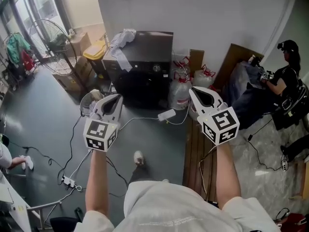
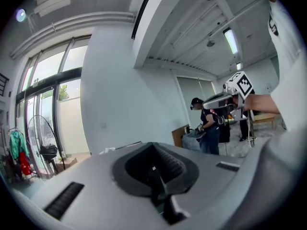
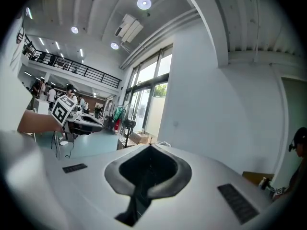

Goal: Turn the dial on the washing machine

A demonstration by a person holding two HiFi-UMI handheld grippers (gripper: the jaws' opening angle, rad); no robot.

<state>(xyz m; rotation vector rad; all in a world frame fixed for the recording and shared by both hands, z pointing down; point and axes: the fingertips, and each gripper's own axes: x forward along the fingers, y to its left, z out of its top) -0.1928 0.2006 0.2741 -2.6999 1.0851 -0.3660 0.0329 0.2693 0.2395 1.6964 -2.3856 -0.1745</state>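
Both grippers are being held in the air, well apart from the washing machine (image 1: 142,69), which is standing dark against the white wall (image 1: 203,13) ahead of them. The left gripper (image 1: 117,97) is being held with its jaws closed on nothing, the two tips meeting in a point in the left gripper view. The right gripper (image 1: 193,91) is likewise being shown in its own view with jaws together and empty.

The dial (image 1: 156,68) is being seen only as a small round spot on the machine's face, too small for its setting to be read. Part of the machine's top is being covered by a crumpled cloth (image 1: 120,45). In the head view a lower corner of the machine is being blocked by the left gripper. In both gripper views the machine is being hidden almost wholly behind the grey gripper bodies, and the dial is not being shown there at all. Water bottles (image 1: 179,88) are standing just beside the machine, their bases being cut off by the right gripper.
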